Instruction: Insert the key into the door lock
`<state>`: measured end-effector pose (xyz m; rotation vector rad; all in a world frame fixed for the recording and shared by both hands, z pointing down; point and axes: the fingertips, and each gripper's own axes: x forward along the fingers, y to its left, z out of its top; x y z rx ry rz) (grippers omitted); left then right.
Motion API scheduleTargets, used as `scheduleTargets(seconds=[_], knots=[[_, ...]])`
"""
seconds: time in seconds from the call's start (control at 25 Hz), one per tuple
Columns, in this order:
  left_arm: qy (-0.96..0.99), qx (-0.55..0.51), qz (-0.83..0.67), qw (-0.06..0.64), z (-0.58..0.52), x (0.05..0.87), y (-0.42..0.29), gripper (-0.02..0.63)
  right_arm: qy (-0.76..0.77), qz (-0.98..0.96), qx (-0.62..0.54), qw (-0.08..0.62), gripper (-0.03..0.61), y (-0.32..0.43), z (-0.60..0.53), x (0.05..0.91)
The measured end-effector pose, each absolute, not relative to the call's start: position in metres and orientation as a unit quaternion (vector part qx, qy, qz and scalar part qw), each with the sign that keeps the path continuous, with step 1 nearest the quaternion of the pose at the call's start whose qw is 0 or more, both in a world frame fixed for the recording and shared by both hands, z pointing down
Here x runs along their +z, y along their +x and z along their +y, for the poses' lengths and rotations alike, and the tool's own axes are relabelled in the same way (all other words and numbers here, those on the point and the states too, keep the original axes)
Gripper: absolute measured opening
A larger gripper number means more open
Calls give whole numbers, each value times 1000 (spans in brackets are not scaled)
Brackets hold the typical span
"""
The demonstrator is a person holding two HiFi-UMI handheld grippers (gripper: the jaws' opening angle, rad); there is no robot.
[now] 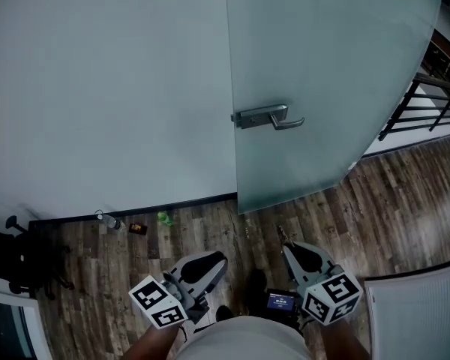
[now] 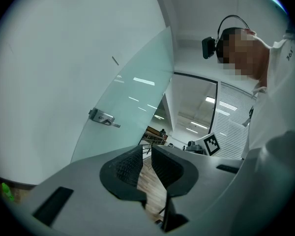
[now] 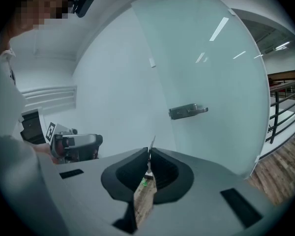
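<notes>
My right gripper (image 3: 148,157) was clamped on the key (image 3: 151,145), its blade poking up past the jaw tips toward the door (image 3: 221,82). The door lock (image 3: 181,113) sat far off, up and right of the key, well apart, with its handle running left-right. My left gripper (image 2: 146,154) was slightly apart and empty, and looked farther from the lock.

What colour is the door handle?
Silver-grey metal; the door handle shows best in the head view.

I see a pale teal frosted glass door (image 1: 322,88), its silver metal lever handle (image 1: 268,117), a brown wood-grain plank floor (image 1: 405,193), and a thin silver key (image 3: 151,146).
</notes>
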<state>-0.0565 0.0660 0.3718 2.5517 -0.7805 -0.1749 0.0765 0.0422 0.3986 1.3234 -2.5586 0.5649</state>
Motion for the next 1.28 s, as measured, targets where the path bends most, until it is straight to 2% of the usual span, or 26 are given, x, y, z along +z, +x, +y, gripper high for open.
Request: scheduleTargets(seconds=[0.56,1.28], knots=[[903,-55,-350,243,-43,381,-19,80,401,-885,201,127,21,110,-65,407],[923,-51,-281,258,-135,377,-55,78,453,-854,216,136,21,71,-139,410]])
